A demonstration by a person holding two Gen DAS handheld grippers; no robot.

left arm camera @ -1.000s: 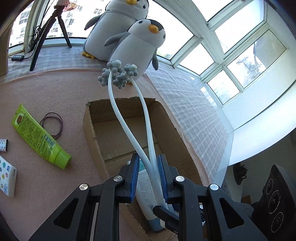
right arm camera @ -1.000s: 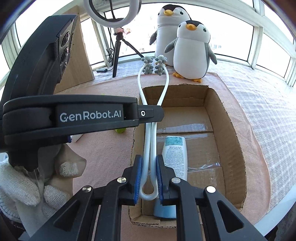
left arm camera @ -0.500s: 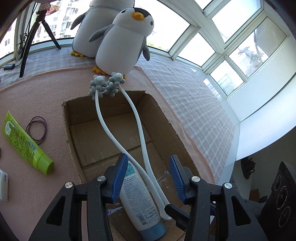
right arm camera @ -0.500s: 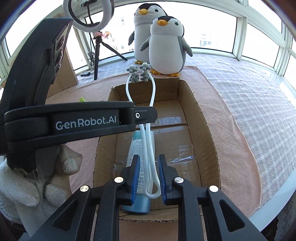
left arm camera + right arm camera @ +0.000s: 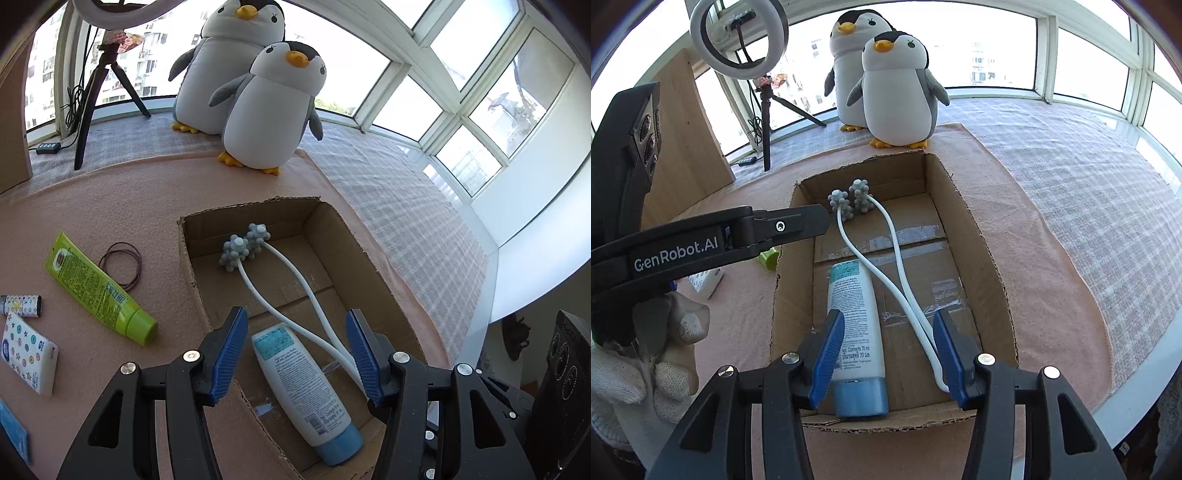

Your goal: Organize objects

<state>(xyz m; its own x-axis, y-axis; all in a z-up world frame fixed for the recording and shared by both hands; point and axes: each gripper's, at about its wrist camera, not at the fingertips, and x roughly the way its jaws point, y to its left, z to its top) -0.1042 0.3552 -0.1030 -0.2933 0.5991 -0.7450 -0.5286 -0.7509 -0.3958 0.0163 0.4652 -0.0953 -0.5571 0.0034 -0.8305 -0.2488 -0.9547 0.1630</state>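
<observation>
Both the left hand-held gripper (image 5: 295,354) and right hand-held gripper (image 5: 888,354) gape wide, empty, above the cardboard box (image 5: 975,236). The white massager (image 5: 886,251) lies inside beside a lotion tube (image 5: 855,314). A green tube (image 5: 96,288) and hair ties (image 5: 123,264) lie left; two plush penguins (image 5: 273,110) stand beyond.
</observation>
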